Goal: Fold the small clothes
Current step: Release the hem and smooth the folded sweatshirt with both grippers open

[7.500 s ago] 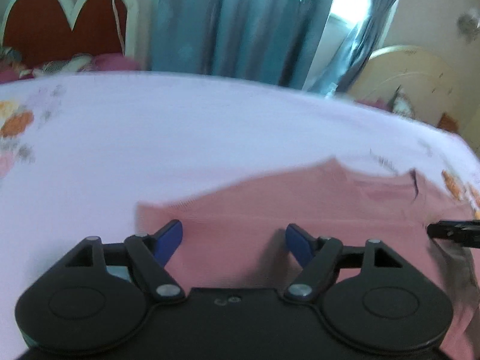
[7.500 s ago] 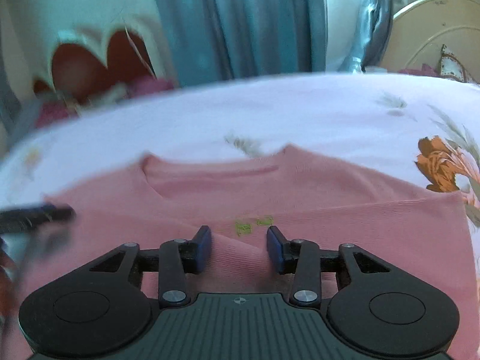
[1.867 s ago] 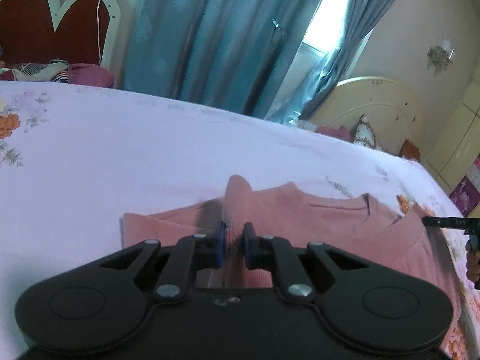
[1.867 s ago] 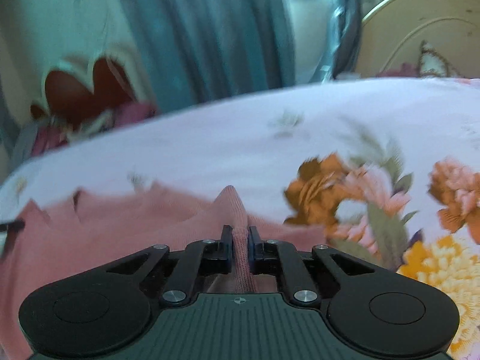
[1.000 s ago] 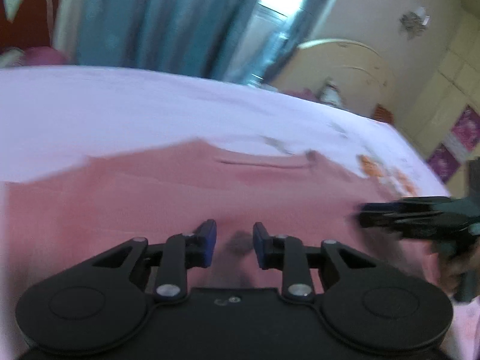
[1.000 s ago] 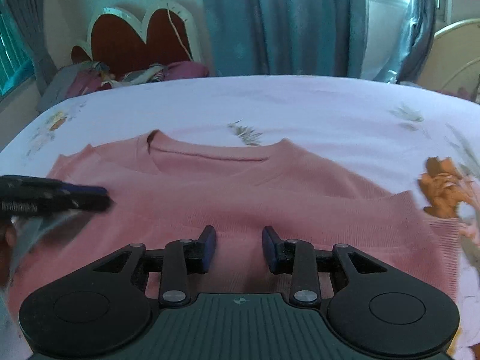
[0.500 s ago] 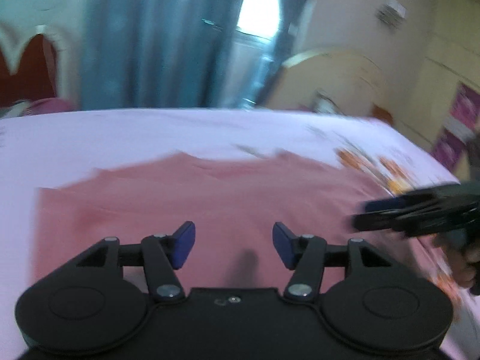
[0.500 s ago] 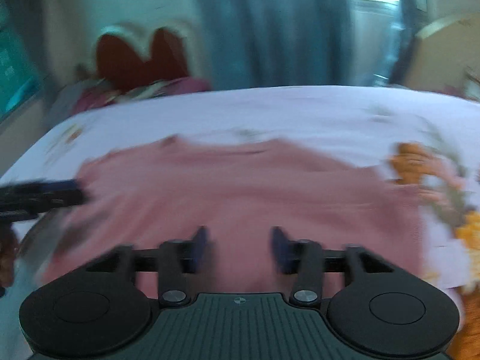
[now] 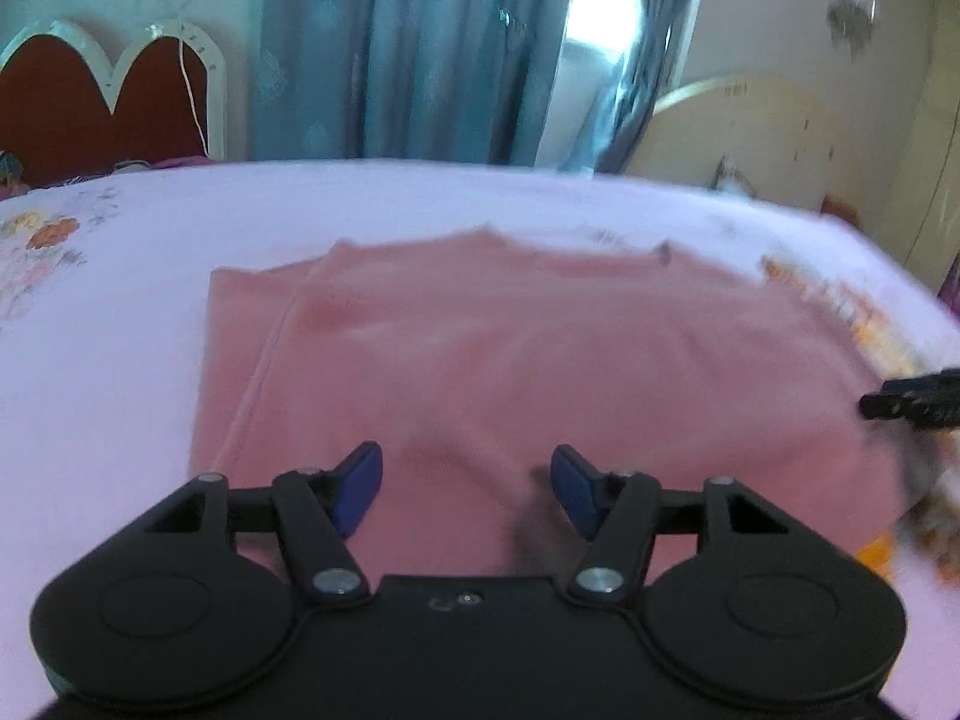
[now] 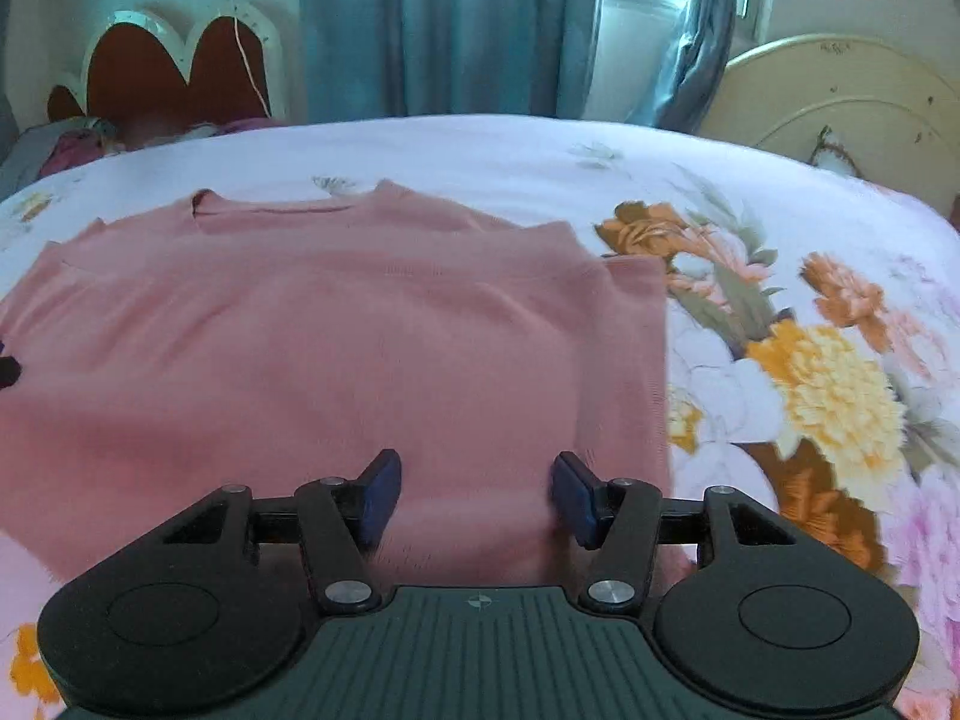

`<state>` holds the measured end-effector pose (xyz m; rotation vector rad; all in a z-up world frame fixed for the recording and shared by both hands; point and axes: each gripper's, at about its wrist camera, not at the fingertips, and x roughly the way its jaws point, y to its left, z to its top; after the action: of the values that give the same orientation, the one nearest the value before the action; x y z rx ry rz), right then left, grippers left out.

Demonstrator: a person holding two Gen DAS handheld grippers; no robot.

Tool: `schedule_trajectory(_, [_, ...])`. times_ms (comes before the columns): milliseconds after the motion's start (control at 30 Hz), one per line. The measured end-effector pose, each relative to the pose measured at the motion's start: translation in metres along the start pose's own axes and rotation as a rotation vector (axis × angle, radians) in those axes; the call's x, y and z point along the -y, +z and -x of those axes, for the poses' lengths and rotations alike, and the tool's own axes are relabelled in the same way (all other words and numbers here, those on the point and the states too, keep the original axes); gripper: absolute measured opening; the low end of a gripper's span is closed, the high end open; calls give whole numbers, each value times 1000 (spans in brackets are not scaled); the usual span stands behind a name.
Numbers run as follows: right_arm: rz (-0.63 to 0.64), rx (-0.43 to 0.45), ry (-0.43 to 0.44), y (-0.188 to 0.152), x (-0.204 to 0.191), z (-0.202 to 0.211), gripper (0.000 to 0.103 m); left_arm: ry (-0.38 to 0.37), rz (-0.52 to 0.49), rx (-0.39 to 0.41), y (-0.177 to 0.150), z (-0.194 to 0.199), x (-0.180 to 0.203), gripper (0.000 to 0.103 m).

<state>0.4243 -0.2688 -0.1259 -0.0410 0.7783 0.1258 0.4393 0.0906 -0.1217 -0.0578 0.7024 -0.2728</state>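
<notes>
Both grippers' fingers [image 9: 360,483] [image 10: 378,495] gape, left opening, empty above pink sweater [image 10: 336,348].

Left wrist view: looks forward and down along the left gripper [image 9: 467,483], close above the near edge of the pink top [image 9: 540,348]. Right wrist view: same attitude along the right gripper [image 10: 477,495], further right. Both share the top, bed [image 10: 480,144], curtains [image 10: 444,24].

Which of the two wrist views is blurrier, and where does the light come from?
Left wrist view: motion blur smears the pink sweater and the bedsheet's right edge. Right wrist view: sharper, flowers and sweater edge fairly crisp. Both: daylight glares through the window between the curtains; fisheye bends the bed's edge.
</notes>
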Motion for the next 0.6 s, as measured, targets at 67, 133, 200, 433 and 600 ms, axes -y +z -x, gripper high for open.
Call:
schedule_trajectory(67, [-10,60,62,0,-14,22,55,-53,-18,35,-4,11,23,60])
schedule_trajectory(133, [-7,37,166,-1,-41,27,55,-88,-52,25,-9,9,50,60])
schedule_trajectory(200, [40,12,230,-9,-71,29,51,-118,-84,5,-16,6,73,60])
schedule_trajectory(433, [95,-48,222,-36,-103,27,29,-94,-151,-73,-38,-12,94,61])
schedule_trajectory(600, [55,-16,130,-39,-67,28,29,-50,-128,-63,-39,3,71,60])
